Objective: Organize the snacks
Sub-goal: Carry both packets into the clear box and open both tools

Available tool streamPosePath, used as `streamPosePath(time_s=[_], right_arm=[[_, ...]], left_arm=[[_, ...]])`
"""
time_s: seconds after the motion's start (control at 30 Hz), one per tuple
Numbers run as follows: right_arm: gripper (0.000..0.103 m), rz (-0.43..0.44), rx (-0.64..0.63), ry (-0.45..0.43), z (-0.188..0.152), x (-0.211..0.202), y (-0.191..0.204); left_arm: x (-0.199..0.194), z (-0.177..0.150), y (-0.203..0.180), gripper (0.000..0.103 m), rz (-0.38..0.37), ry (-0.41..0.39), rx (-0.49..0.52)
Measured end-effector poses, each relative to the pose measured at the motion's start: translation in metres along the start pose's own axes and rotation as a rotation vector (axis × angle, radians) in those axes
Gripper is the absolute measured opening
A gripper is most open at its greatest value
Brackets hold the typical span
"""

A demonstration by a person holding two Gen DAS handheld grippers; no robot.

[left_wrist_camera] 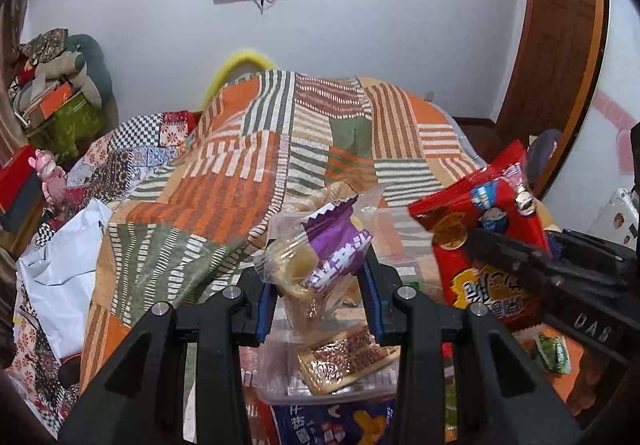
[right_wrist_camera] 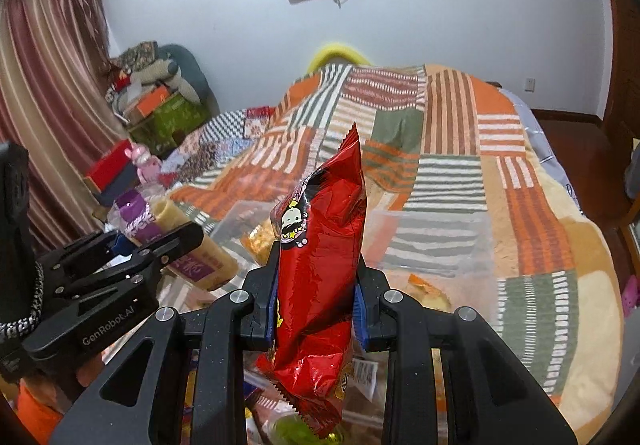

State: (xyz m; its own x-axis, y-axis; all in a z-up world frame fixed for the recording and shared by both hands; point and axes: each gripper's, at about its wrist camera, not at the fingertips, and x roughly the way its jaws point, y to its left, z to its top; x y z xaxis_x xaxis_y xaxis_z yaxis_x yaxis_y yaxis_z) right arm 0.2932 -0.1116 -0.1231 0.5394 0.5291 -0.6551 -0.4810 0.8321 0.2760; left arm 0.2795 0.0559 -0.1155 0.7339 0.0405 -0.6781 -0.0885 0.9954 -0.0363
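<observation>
Both hands are loaded at this moment, so the sorting looks to be mid-way rather than near its end: the left gripper (left_wrist_camera: 316,297) is clamped on a clear cellophane pack with a purple printed label and pale yellow pastry inside (left_wrist_camera: 320,257), held up above the clutter, and the right gripper (right_wrist_camera: 316,305) is closed around a glossy red foil snack bag with a cartoon face on it (right_wrist_camera: 320,265), held upright between the blue pads. Below and ahead of them stand see-through plastic storage boxes (right_wrist_camera: 436,241) on the orange, green and white striped patchwork quilt (left_wrist_camera: 240,165); the box under the left gripper already holds a flat packet with a brown speckled wrapper (left_wrist_camera: 344,357), and another, seen from the right wrist, holds what appear to be a few orange-yellow packets, though the details are blurred. Loose items remain outside the boxes: a blue and white printed bag (left_wrist_camera: 332,421) at the lower edge and a small green sachet (left_wrist_camera: 554,355) on the right. My judgement is that some snacks are binned, two are in transit, and several more still wait
</observation>
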Motion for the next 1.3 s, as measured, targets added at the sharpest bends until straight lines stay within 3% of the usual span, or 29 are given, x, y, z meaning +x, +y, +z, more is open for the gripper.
streamPosePath(time_s=[0.2,0.4,0.43,0.5,0.57,0.67,0.83,1.0,1.3], right_arm=[[0.028,-0.012,-0.002,0.063,-0.006,0.015,0.003],[0.03,-0.035,0.028,0.064,-0.007,0.014,-0.003],[0.031,-0.036,0.028,0.063,-0.007,0.014,-0.003],[0.035,-0.043,0.02,0.054,-0.006,0.008,-0.004],[0.038,-0.045,0.011,0.044,-0.005,0.002,-0.003],[0.047,-0.052,-0.004,0.022,-0.006,-0.011,-0.002],[0.052,-0.057,-0.034,0.0,-0.01,-0.033,-0.001],[0.067,-0.087,-0.045,-0.037,-0.018,-0.059,-0.009],[0.07,-0.18,-0.045,-0.027,-0.046,-0.087,-0.042]], left_arm=[[0.02,-0.006,0.002,0.037,-0.035,0.07,-0.021],[0.024,-0.013,0.0,0.038,-0.069,0.107,-0.03],[0.022,-0.014,-0.001,0.039,-0.068,0.104,-0.023],[0.015,-0.013,-0.004,0.057,-0.056,0.093,-0.012],[0.007,-0.012,-0.004,0.069,-0.047,0.073,-0.014],[-0.008,-0.011,-0.005,0.069,-0.047,0.051,-0.014],[-0.033,-0.016,-0.005,0.077,-0.031,0.033,0.011],[-0.052,-0.024,0.001,0.081,-0.043,0.036,-0.001],[-0.06,-0.057,0.008,0.088,-0.045,0.096,-0.001]])
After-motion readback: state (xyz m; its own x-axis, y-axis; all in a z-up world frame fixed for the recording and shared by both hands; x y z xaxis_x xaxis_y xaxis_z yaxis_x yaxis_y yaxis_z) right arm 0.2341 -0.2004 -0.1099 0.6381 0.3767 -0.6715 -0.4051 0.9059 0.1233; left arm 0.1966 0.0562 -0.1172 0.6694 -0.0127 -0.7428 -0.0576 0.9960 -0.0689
